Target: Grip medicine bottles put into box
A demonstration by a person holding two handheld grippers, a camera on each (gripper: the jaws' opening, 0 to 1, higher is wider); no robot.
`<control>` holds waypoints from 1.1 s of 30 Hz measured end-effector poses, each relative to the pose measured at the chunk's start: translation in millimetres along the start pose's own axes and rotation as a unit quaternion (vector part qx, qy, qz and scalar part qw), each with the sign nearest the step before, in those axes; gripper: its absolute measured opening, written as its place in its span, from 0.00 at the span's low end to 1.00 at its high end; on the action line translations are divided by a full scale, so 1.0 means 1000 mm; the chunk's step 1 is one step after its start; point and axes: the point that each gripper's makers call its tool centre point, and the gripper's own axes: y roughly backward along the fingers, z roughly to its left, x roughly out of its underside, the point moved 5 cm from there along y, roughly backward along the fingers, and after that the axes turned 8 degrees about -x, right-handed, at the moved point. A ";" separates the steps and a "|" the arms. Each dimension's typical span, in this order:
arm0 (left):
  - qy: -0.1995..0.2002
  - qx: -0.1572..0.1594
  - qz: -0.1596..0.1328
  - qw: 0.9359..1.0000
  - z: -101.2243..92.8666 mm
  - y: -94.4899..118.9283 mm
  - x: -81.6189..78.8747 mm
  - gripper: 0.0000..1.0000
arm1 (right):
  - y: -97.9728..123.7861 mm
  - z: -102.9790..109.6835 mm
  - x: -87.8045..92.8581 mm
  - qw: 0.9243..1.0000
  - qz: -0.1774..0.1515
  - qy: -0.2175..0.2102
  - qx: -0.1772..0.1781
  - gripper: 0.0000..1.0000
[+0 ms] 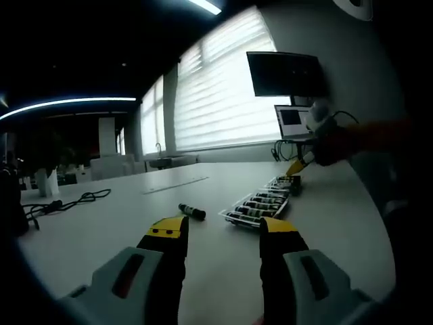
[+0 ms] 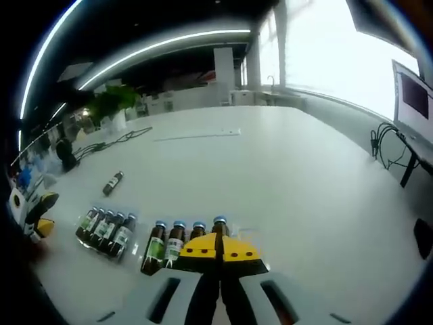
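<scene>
Nine medicine bottles (image 2: 108, 231) lie on the white counter (image 2: 284, 183): five packed side by side in a clear box (image 2: 86, 242), four in a row just beside it, nearest the right gripper (image 2: 220, 252), whose fingers are pressed together above them. A tenth, loose bottle (image 2: 112, 183) lies alone beyond the box. Farther off, a black cable (image 2: 111, 142). The left gripper (image 1: 222, 233) hovers with fingers apart.

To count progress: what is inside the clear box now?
In the clear box, brown medicine bottles stand in a row; the right gripper covers whatever lies behind its shut yellow tips.
</scene>
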 end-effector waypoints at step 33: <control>-0.001 0.003 -0.003 1.000 -0.001 0.001 0.000 0.35 | -0.002 0.011 -0.014 0.998 -0.050 0.025 0.029 0.01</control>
